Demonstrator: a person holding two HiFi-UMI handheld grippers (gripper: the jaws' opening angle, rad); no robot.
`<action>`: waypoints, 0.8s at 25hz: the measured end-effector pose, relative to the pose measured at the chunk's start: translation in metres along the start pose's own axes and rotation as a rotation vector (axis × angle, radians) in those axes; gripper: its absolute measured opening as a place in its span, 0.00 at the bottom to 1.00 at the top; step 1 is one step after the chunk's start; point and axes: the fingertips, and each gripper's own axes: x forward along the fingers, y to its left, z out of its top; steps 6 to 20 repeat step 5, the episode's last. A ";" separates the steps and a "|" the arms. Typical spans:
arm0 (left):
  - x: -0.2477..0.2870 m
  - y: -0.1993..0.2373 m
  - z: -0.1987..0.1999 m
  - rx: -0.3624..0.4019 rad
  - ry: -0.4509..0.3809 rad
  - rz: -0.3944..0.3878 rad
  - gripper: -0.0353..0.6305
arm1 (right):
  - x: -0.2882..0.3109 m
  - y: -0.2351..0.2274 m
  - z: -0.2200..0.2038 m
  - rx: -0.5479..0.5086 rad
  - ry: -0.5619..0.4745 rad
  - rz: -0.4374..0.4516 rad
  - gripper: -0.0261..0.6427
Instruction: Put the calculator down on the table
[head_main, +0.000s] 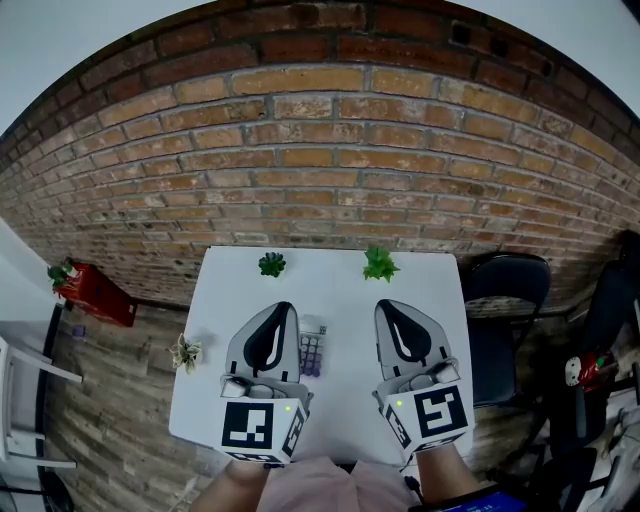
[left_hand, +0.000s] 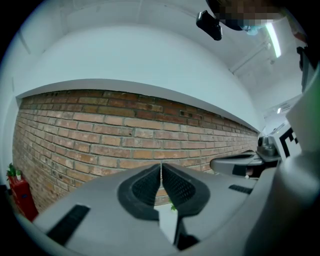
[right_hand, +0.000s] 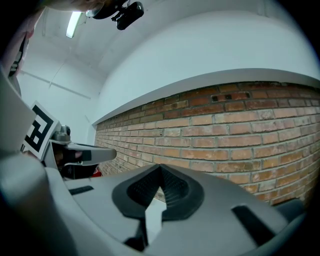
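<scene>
A small grey calculator with purple keys lies flat on the white table, just right of my left gripper, whose body hides its left edge. My left gripper is shut with nothing between its pads and points level toward the brick wall. To the right of the calculator, my right gripper hangs over the table, apart from it. In the right gripper view the right gripper also has its jaws together and holds nothing. The calculator is hidden in both gripper views.
Two small green plants stand near the table's far edge, and a pale plant sits at its left edge. A brick wall rises behind. A black chair is at the right, a red box at the left.
</scene>
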 end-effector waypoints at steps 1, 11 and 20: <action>0.000 0.000 -0.001 0.000 0.001 0.000 0.08 | 0.000 0.000 0.000 0.000 0.001 0.000 0.04; 0.001 0.001 -0.002 0.002 0.002 0.000 0.08 | 0.001 0.000 -0.001 -0.002 0.003 -0.003 0.04; 0.001 0.001 -0.002 0.002 0.002 0.000 0.08 | 0.001 0.000 -0.001 -0.002 0.003 -0.003 0.04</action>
